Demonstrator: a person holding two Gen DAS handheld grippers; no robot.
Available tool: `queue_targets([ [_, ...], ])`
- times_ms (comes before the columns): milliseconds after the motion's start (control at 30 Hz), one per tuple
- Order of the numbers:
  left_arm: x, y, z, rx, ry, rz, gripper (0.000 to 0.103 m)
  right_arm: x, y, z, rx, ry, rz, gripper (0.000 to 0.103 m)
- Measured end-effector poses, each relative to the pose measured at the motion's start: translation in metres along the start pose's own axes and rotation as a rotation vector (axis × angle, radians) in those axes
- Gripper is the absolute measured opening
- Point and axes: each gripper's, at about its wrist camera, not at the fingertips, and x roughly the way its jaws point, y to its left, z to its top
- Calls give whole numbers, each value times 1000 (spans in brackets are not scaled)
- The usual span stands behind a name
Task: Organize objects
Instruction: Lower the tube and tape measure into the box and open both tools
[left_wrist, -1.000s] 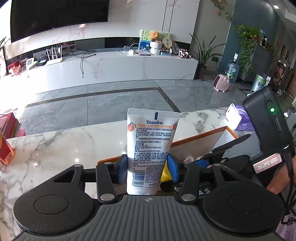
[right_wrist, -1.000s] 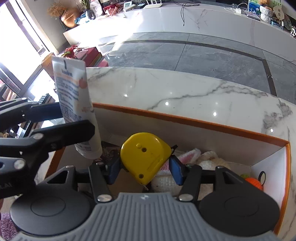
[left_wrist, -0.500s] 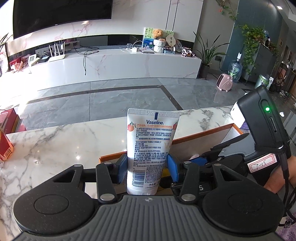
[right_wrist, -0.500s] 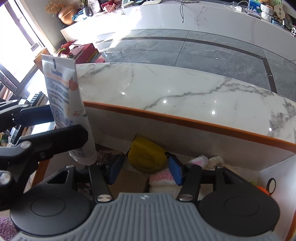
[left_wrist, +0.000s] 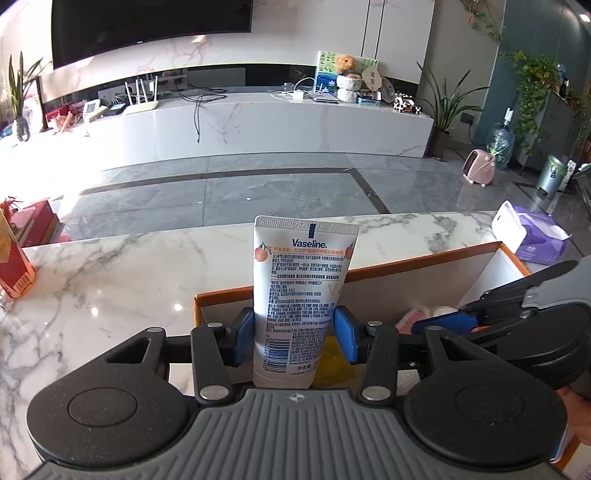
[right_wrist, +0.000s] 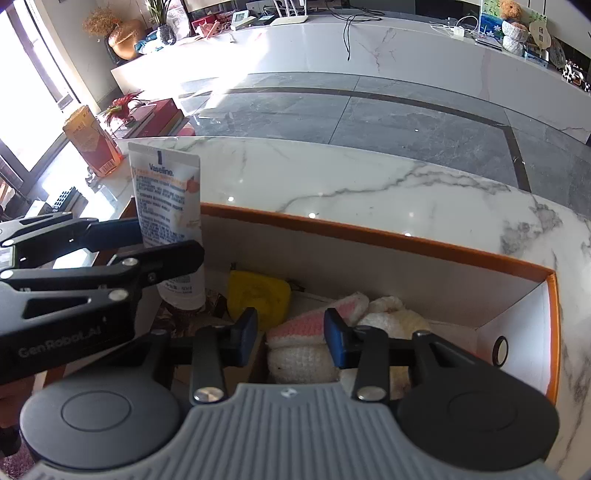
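Left gripper (left_wrist: 294, 334) pinches lotion tube (left_wrist: 301, 295) upright above box (right_wrist: 369, 236). Right gripper (right_wrist: 290, 338) spread, empty, over box. Tape measure (right_wrist: 258, 297), knitted toy (right_wrist: 317, 332) already inside; tube not yet placed.

Home living room: television (left_wrist: 147, 29), houseplants (left_wrist: 447, 107)

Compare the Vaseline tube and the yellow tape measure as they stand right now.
The Vaseline tube is clamped upright in the left gripper, cap down, above the box; the yellow tape measure lies loose on the box floor, in no gripper. The tube is tall, flat, white and printed; the tape measure is squat, rounded, plain yellow. The right gripper stands open and empty near the tape measure. Both sit at the box's left end.
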Motion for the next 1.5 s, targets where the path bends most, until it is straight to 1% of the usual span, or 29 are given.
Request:
queue_targets([
  [67, 3, -4, -3, 25, -4, 28, 54, 0, -1, -2, 7, 1, 4, 43],
  [133, 6, -2, -4, 18, -1, 29, 55, 1, 0, -3, 0, -1, 2, 42],
  [233, 12, 1, -3, 8, 33, 46, 55, 0, 1, -3, -4, -1, 5, 43],
  [267, 12, 1, -3, 11, 31, 40, 55, 0, 0, -3, -5, -2, 8, 43],
  [433, 11, -3, 0, 65, 21, 78, 53, -1, -1, -4, 3, -2, 11, 42],
  [533, 10, -4, -1, 95, 22, 80, 48, -1, -1, -6, 0, -3, 12, 43],
  [567, 10, -6, -2, 117, 17, 81, 43, -1, -1, -6, 0, -2, 13, 43],
  [600, 9, -10, -2, 155, 11, 84, 35, -1, -1, -7, 1, 0, 13, 43],
  [700, 8, -21, -6, 281, 12, 108, 28, 0, -3, -8, 3, 5, 15, 43],
  [767, 9, -26, -9, 353, 8, 129, 28, -1, -4, -10, 5, 7, 17, 43],
  [867, 12, -26, -12, 398, 26, 160, 21, -1, -4, -10, 8, 9, 18, 43],
  [933, 13, -22, -12, 400, 30, 167, 22, -1, -4, -11, 7, 11, 17, 43],
  [1033, 9, -18, -12, 375, 34, 142, 22, 0, -3, -11, 6, 14, 14, 43],
  [1133, 2, -16, -10, 346, 41, 99, 23, 0, -3, -11, 15, 16, 15, 43],
  [1200, -3, -15, -10, 330, 47, 77, 28, -3, -1, -11, 16, 12, 19, 43],
  [1267, -10, -18, -11, 329, 46, 67, 32, -8, 2, -12, 12, 5, 19, 43],
  [1333, -19, -20, -13, 325, 41, 53, 39, -16, 6, -14, 6, -5, 19, 43],
  [1400, -29, -21, -13, 306, 36, 37, 47, -28, 10, -17, -1, -25, 21, 46],
  [1467, -42, -24, -12, 280, 31, 18, 50, -42, 16, -22, -10, -50, 15, 52],
  [1500, -48, -25, -12, 270, 27, 9, 52, -50, 19, -25, -15, -63, 12, 52],
])
